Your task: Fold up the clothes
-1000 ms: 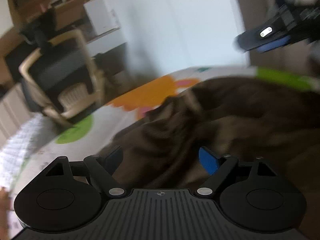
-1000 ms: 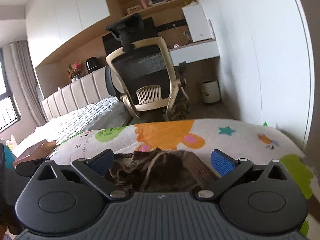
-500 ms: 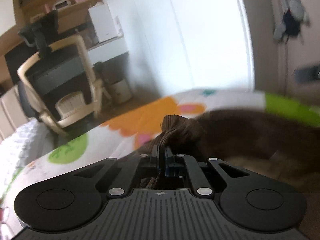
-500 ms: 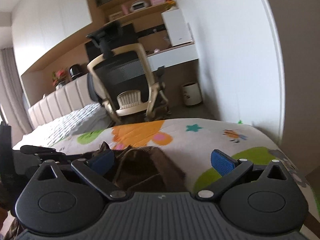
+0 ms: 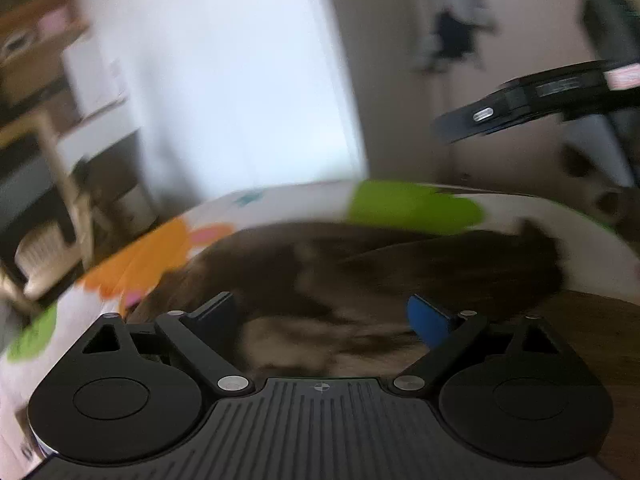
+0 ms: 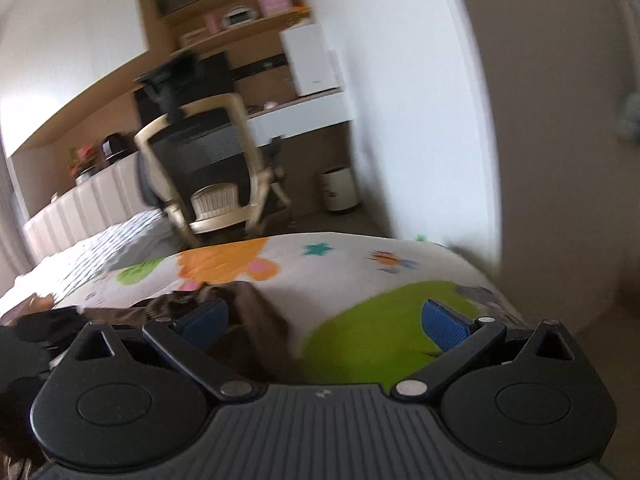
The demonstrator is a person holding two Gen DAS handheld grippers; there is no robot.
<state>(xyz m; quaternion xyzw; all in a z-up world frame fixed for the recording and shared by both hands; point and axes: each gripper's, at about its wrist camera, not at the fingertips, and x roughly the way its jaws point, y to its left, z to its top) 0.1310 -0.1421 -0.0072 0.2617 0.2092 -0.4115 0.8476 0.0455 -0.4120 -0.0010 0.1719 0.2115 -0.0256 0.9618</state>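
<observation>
A brown garment (image 5: 360, 264) lies spread and rumpled on a white cartoon-print mat (image 5: 412, 204). My left gripper (image 5: 324, 316) is open and empty just above the cloth. My right gripper (image 6: 324, 320) is open and empty above the mat's green patch, with the garment's edge (image 6: 248, 308) by its left finger. The right gripper also shows in the left wrist view (image 5: 532, 100), raised at the upper right. Both views are motion-blurred.
An office chair (image 6: 208, 168) stands beyond the mat, beside a bed (image 6: 100, 240) and a desk (image 6: 300, 116). A small white bin (image 6: 338, 188) sits by the white wall. The mat's far edge drops to the floor.
My left gripper, shut on a bunch of the garment half a second ago, has opened and let it go; the cloth now lies flatter. Both grippers have swung to the right.
</observation>
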